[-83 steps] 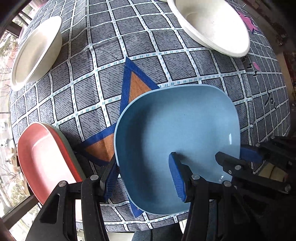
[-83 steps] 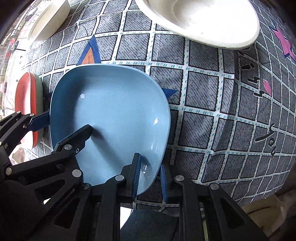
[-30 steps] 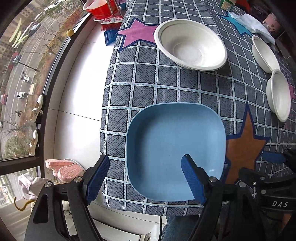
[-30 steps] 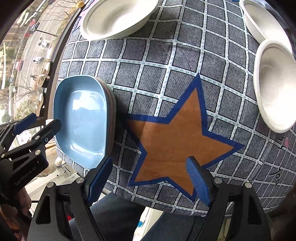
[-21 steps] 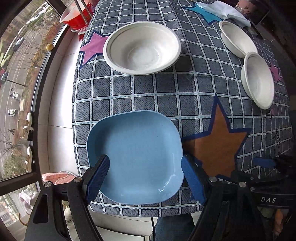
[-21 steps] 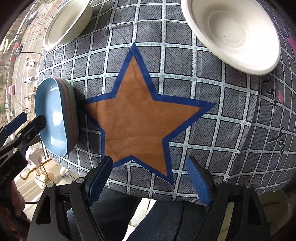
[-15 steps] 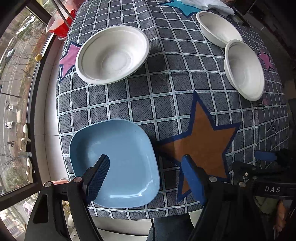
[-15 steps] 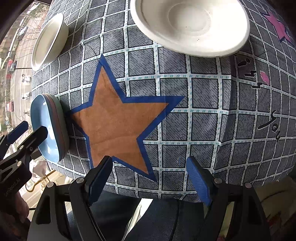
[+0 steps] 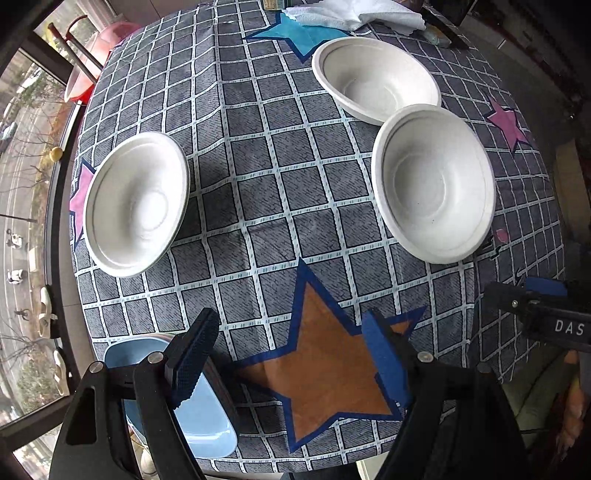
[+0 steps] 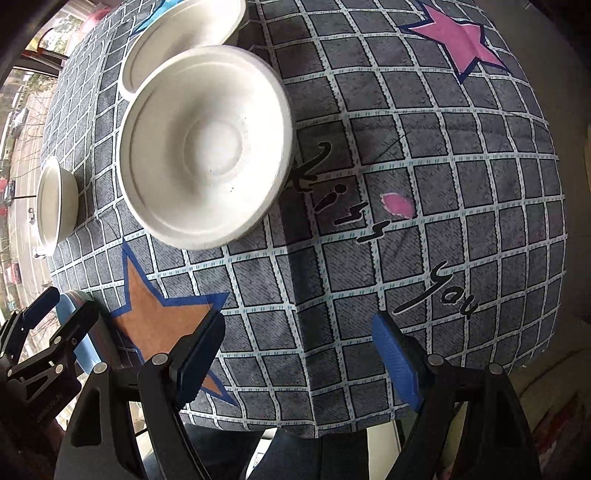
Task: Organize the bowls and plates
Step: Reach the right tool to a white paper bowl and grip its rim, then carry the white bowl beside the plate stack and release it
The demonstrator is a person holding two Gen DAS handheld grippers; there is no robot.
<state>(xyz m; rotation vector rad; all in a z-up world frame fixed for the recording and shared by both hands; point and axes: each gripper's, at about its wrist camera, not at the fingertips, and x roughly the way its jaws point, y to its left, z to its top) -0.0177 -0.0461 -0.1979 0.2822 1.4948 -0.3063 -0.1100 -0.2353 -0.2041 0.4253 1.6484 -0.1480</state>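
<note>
A blue square plate (image 9: 201,417) tops a plate stack at the table's near left corner; it also shows in the right wrist view (image 10: 79,343). Three white bowls stand on the cloth: one left (image 9: 136,203), one right (image 9: 432,182), one behind it (image 9: 375,77). In the right wrist view the nearest bowl (image 10: 205,147) is just ahead and left, with another behind it (image 10: 184,40) and one far left (image 10: 55,201). My left gripper (image 9: 291,354) is open and empty over the orange star. My right gripper (image 10: 297,354) is open and empty above the near table edge.
The table wears a grey checked cloth (image 9: 273,155) with an orange star (image 9: 325,365), a pink star (image 9: 508,123) and a blue star (image 9: 295,33). A white cloth (image 9: 354,14) lies at the far edge. A window and a red basin (image 9: 83,74) are to the left.
Both grippers let go of the blue plate, which now rests on the stack at the left corner. Both then swung right and up toward the white bowls.
</note>
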